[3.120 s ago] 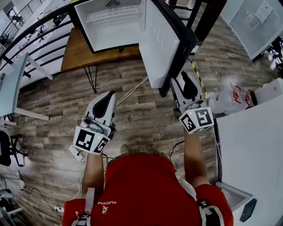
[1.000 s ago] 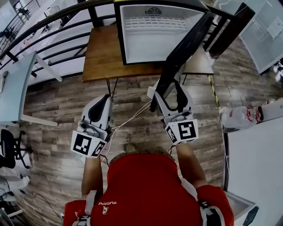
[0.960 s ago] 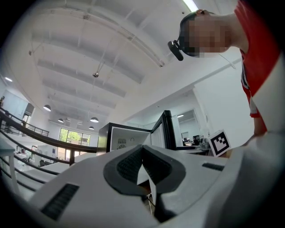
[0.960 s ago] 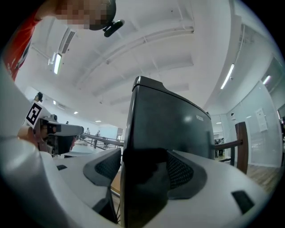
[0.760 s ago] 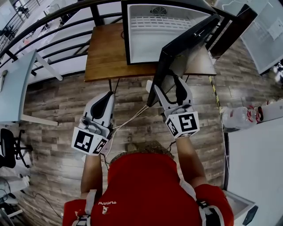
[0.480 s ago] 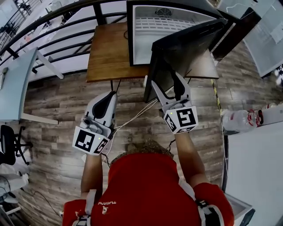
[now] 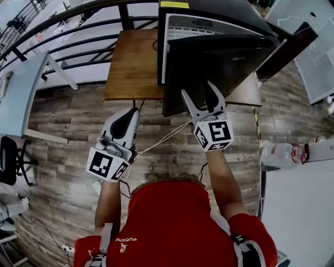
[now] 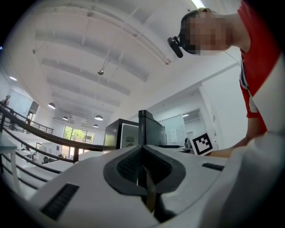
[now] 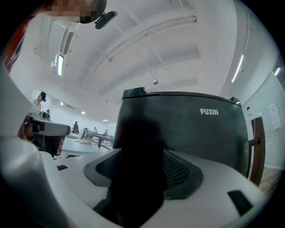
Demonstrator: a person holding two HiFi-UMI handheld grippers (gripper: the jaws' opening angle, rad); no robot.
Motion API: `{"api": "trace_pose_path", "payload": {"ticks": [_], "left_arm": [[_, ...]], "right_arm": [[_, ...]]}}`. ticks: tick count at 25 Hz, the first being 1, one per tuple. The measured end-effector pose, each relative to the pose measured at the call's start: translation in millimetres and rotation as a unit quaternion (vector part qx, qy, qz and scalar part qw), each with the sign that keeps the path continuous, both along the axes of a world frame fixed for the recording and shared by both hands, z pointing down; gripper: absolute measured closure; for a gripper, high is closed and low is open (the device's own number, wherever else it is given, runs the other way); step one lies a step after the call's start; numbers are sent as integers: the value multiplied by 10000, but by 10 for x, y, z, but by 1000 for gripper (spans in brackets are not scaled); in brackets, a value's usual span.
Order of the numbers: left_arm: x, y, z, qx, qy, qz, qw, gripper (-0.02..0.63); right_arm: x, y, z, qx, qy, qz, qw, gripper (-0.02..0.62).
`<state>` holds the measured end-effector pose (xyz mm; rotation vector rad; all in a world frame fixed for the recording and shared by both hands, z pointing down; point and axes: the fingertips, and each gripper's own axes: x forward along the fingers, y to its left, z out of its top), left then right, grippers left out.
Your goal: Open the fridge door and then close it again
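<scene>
1. The right gripper point(image 7: 202, 102) has its jaws spread, fingertips point(image 7: 188, 100) against the black fridge door point(image 7: 219, 68) at its twelve o'clock; the door stands nearly shut;
2. The left gripper point(image 7: 130, 112) is pressed closed and empty, at the door's eight o'clock, apart from it.

Fridge: the black box-shaped mini fridge point(image 7: 209, 10) stands on the brown wooden table point(image 7: 133, 68), at its right end.
Door: the black fridge door point(image 7: 219, 73) stands ajar across the fridge's front, overhanging the table's front edge.
Right gripper point(image 7: 201, 96): before the door, tips at its outer face.
Left gripper point(image 7: 131, 112): left of the right one, before the table's front edge, apart from the door.
Railing: the dark metal railing point(image 7: 78, 44) runs behind the table's rear edge.
Cable: the white cable point(image 7: 162, 138) lies on the floor between the grippers.
</scene>
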<state>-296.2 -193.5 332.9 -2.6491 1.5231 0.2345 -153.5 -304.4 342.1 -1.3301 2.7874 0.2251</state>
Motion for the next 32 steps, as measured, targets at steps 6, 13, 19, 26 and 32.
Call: {"api": "trace_pose_path", "payload": {"ticks": [6, 13, 19, 26, 32], "left_arm": [[-24, -159, 47, -50, 34, -93, 9999, 597], [-88, -321, 96, -91, 50, -159, 9998, 597], [-133, -472, 101, -101, 70, -190, 9997, 597], [-137, -578, 128, -136, 74, -186, 9997, 597], [-101, -636, 116, -145, 121, -109, 9998, 597]], "right_arm": [[-41, -344, 2, 28, 141, -32, 9999, 345], [-97, -705, 87, -100, 202, 32, 9997, 368], [-161, -1005, 119, -163, 329, 117, 9993, 379], [-142, -1080, 100, -82, 301, 220, 9993, 423], [-148, -1013, 106, -99, 284, 93, 9995, 455]]}}
